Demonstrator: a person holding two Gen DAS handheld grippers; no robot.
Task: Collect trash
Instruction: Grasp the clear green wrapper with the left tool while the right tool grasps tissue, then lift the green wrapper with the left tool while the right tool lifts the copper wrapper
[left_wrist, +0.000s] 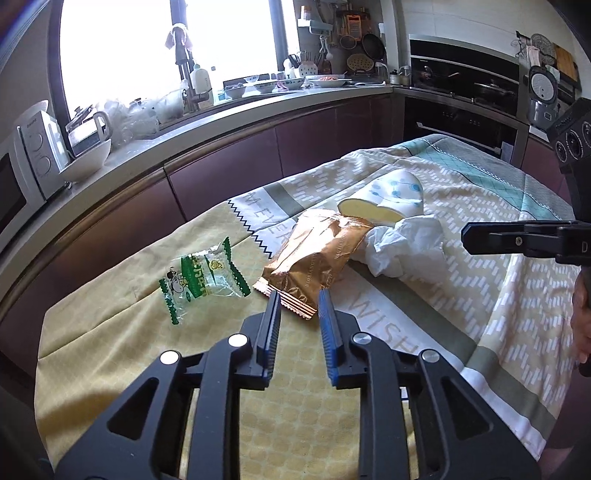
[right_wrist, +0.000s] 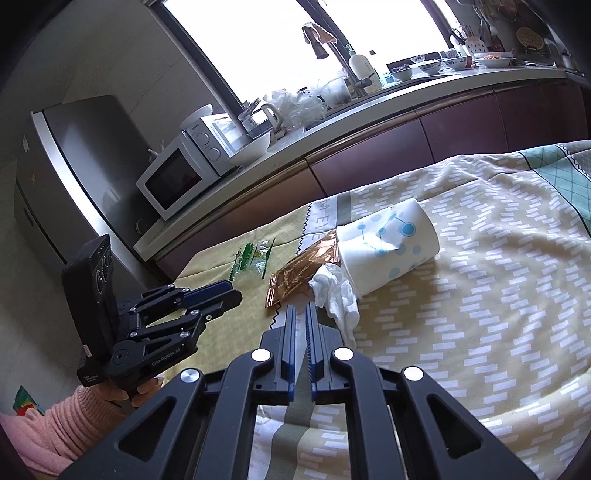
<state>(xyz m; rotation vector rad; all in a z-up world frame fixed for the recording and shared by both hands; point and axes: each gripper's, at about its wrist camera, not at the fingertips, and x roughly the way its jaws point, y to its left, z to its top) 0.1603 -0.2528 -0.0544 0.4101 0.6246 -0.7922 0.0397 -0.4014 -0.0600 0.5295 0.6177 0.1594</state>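
Note:
A gold foil wrapper (left_wrist: 317, 254) lies on the patterned tablecloth (left_wrist: 498, 295), its far end at the mouth of a tipped white paper cup (left_wrist: 391, 195) with blue dots. A crumpled white tissue (left_wrist: 402, 247) sits against the cup's mouth. A clear green candy wrapper (left_wrist: 201, 280) lies to the left. My left gripper (left_wrist: 299, 299) is open, its tips on either side of the gold wrapper's near edge without pressing it. My right gripper (right_wrist: 302, 314) is shut and empty, just short of the tissue (right_wrist: 336, 295) and the gold wrapper (right_wrist: 303, 273).
A kitchen counter (left_wrist: 221, 122) with a microwave (right_wrist: 173, 177), bowls and dishes runs behind the table, beyond a narrow gap. A fridge (right_wrist: 74, 166) stands at the left and an oven (left_wrist: 461, 92) at the back right. A pink sleeve (right_wrist: 74, 417) holds the left gripper (right_wrist: 236, 293).

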